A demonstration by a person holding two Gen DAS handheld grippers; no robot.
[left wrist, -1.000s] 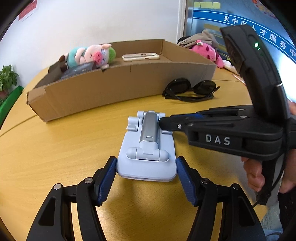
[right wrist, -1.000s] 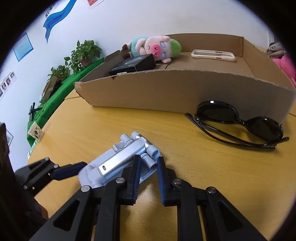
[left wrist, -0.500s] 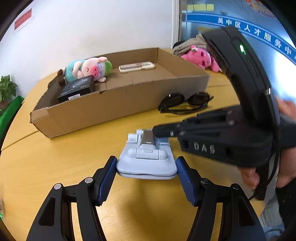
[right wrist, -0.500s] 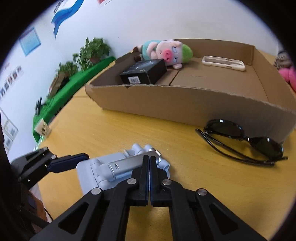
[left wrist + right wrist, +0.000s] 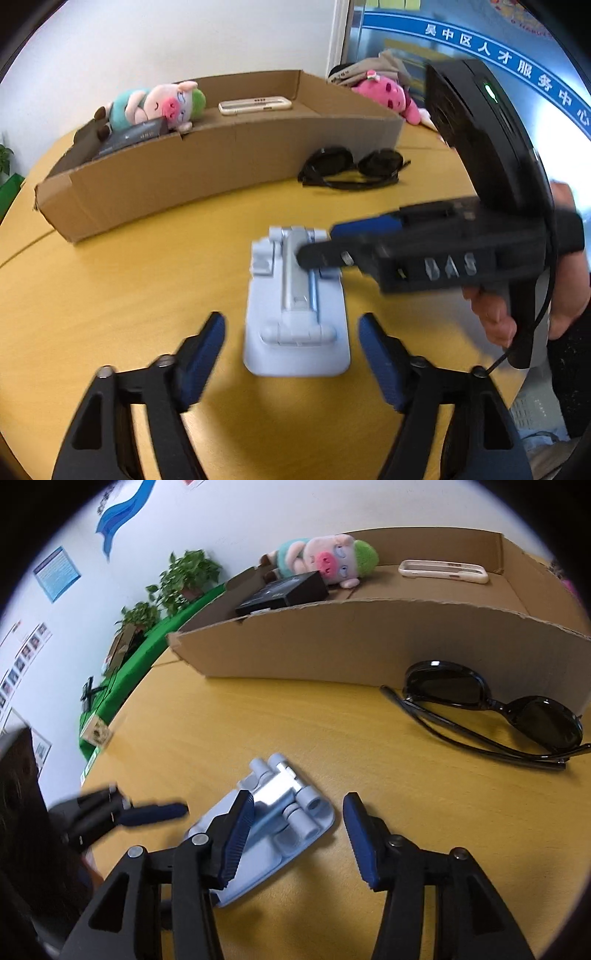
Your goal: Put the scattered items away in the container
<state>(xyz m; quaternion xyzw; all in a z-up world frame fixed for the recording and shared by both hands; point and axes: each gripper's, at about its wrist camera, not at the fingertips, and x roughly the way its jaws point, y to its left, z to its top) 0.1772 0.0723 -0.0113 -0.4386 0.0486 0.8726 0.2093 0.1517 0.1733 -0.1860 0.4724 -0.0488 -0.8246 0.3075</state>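
The pale blue phone stand (image 5: 295, 325) lay folded flat on the yellow wooden table (image 5: 122, 295), between the wide-open jaws of the left gripper (image 5: 291, 339), which held nothing. The right gripper (image 5: 297, 821) also had its jaws spread apart and empty, its left finger over the stand's hinged end. Beyond both jaws, black sunglasses (image 5: 491, 712) rested on the table just in front of the cardboard box (image 5: 221, 170). Inside the box sat a plush pig (image 5: 159, 107), a black box (image 5: 284, 592) touching it, and a white phone case (image 5: 443, 570) farther along. A pink plush toy (image 5: 388, 96) lay behind the box. White walls with posters and potted plants (image 5: 184, 576) on a green ledge ringed the room.
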